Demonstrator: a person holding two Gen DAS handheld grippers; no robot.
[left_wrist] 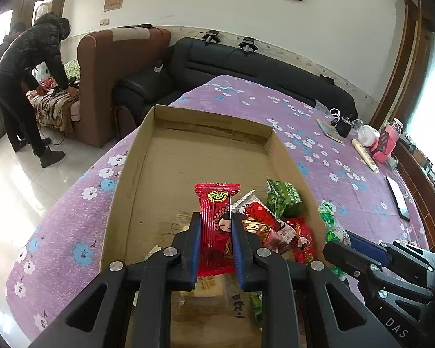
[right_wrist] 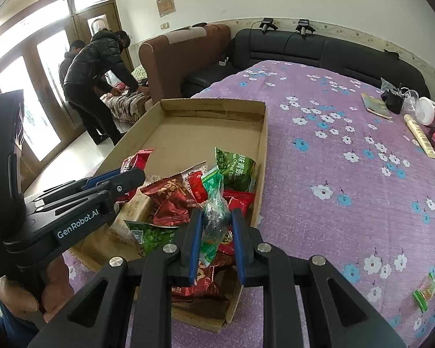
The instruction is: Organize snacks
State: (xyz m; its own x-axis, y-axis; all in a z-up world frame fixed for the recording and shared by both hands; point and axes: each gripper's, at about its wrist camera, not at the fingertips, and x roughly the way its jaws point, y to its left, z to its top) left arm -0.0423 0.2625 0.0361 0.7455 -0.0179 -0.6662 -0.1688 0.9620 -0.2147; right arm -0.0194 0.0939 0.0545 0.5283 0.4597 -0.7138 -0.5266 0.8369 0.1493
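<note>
My left gripper (left_wrist: 216, 217) is shut on a red snack packet (left_wrist: 217, 200) with a cartoon girl on it, held upright over the shallow cardboard tray (left_wrist: 124, 179). In the right wrist view my right gripper (right_wrist: 216, 214) is shut on a green and clear packet (right_wrist: 213, 182) above the tray's near right corner (right_wrist: 262, 145). Several red and green packets (right_wrist: 171, 200) lie piled in the tray's near end, among them a green pea bag (right_wrist: 236, 168). The left gripper (right_wrist: 133, 174) shows at the left of that view and the right gripper (left_wrist: 339, 242) at the right of the left wrist view.
The tray lies on a table under a purple flowered cloth (right_wrist: 348, 174). Two small wrapped sweets (right_wrist: 424, 290) lie on the cloth at near right. A book (right_wrist: 377, 105), a white jar (right_wrist: 426, 110) and a pink box (left_wrist: 384, 145) stand far right. A person (right_wrist: 95, 66) bends over a sofa beyond.
</note>
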